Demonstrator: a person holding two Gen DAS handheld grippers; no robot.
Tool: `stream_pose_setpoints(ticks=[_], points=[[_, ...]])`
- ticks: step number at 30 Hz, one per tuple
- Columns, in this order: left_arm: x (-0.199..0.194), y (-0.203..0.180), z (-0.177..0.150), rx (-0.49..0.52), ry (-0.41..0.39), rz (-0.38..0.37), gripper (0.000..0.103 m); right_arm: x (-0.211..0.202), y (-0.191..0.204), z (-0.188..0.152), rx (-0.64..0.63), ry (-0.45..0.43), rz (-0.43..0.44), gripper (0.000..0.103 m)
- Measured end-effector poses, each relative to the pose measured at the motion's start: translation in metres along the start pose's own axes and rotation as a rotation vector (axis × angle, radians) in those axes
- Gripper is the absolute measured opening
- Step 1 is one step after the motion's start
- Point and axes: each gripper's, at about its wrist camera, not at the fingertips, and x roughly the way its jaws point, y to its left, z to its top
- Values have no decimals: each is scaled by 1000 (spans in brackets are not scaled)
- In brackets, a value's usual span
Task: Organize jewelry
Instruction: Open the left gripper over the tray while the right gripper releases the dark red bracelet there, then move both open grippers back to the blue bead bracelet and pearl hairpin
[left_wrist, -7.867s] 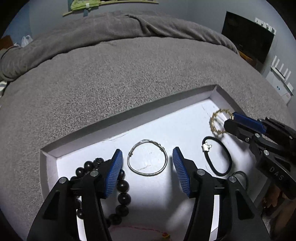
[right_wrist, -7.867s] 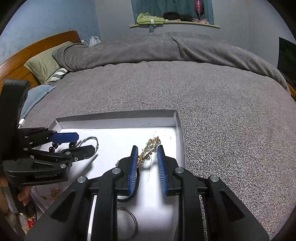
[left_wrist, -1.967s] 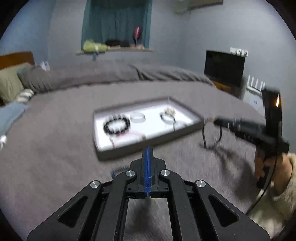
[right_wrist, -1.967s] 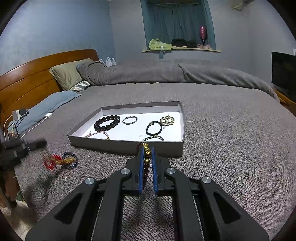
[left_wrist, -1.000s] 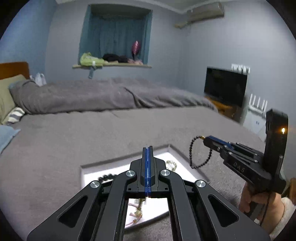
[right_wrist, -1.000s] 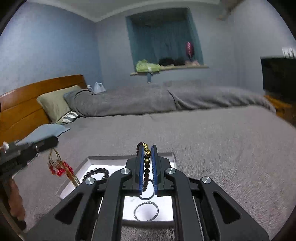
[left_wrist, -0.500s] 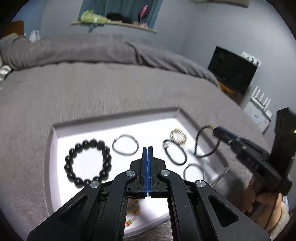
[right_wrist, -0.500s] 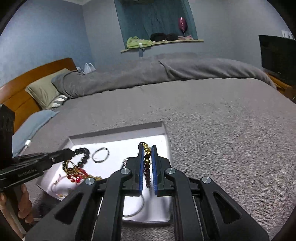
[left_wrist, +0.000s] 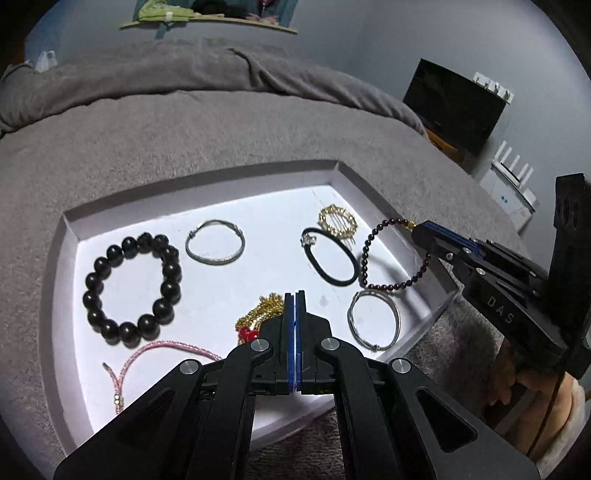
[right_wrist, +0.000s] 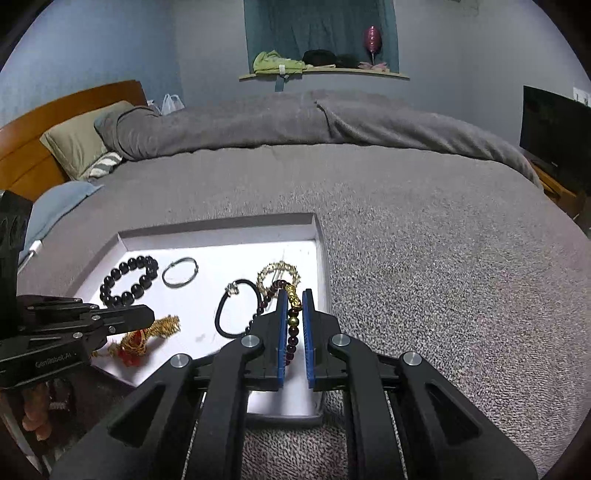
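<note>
My left gripper (left_wrist: 294, 295) is shut on a gold and red tassel ornament (left_wrist: 258, 317), which rests on the floor of the white tray (left_wrist: 199, 177) near its front. My right gripper (right_wrist: 294, 295) is shut on a dark red bead bracelet (right_wrist: 291, 336) by its gold charm. In the left wrist view that bracelet (left_wrist: 391, 284) hangs from the right gripper (left_wrist: 417, 229) over the tray's right side. In the right wrist view, the left gripper (right_wrist: 149, 315) reaches in from the left above the ornament (right_wrist: 147, 332).
In the tray lie a black bead bracelet (left_wrist: 133, 288), a silver bangle (left_wrist: 215, 246), a black hair tie (left_wrist: 330, 260), a gold comb ring (left_wrist: 338, 221), a second silver bangle (left_wrist: 373, 319) and a pink cord (left_wrist: 155, 354). Grey bedding (right_wrist: 443, 277) surrounds the tray.
Both grippers have come down and tipped toward the tray. The tassel ornument now touches the tray floor, and the bead bracelet hangs lower over the right side.
</note>
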Motion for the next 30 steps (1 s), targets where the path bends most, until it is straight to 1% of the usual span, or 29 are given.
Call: stream_pose_setpoints(ticks=[5,6,8,9,12,14,15,16,18,20,21,23,24,26,27,28,29,30], points=[[5,-1,-2,1,14,-7,1,6,3,-3,-8,22,10,8],[4,-2,-2,1,12,0,4,8,3,-3,-7,25,11,8],[3,-1,-1,-3,0,17,25,8,1,-3,4,26,16,8],[0,-1,-1,-4,-14,30,38,7,0,-3,9,20,22,8],[-8,0,2,-10,-47,43,40,2,-1,-1,18,-1,32,8],[-13,2,3,-17,-64,44,40,-2,-2,0,27,-17,37,12],[-18,2,4,-17,-79,56,42,-5,-3,1,32,-27,40,18],[-21,2,5,-16,-87,65,43,-8,-4,1,37,-38,38,28],[-30,4,4,-21,-107,88,44,-14,-6,2,47,-62,32,33],[-39,7,1,-32,-123,112,46,-21,-9,4,60,-82,32,33],[-46,10,-2,-39,-133,124,48,-23,-10,5,63,-89,33,36],[-56,15,-5,-52,-143,142,51,-31,-11,6,67,-106,32,42],[-60,18,-8,-57,-145,157,53,-34,-11,6,69,-114,33,48],[-68,22,-11,-63,-152,196,54,-40,-11,6,72,-128,36,58],[-73,25,-13,-68,-161,217,56,-42,-11,6,74,-135,35,71],[-77,27,-15,-75,-169,226,61,-47,-11,5,79,-152,34,88],[-81,29,-17,-85,-180,239,65,-52,-11,4,85,-168,32,95],[-85,30,-18,-91,-190,253,72,-57,-11,3,90,-183,32,98]])
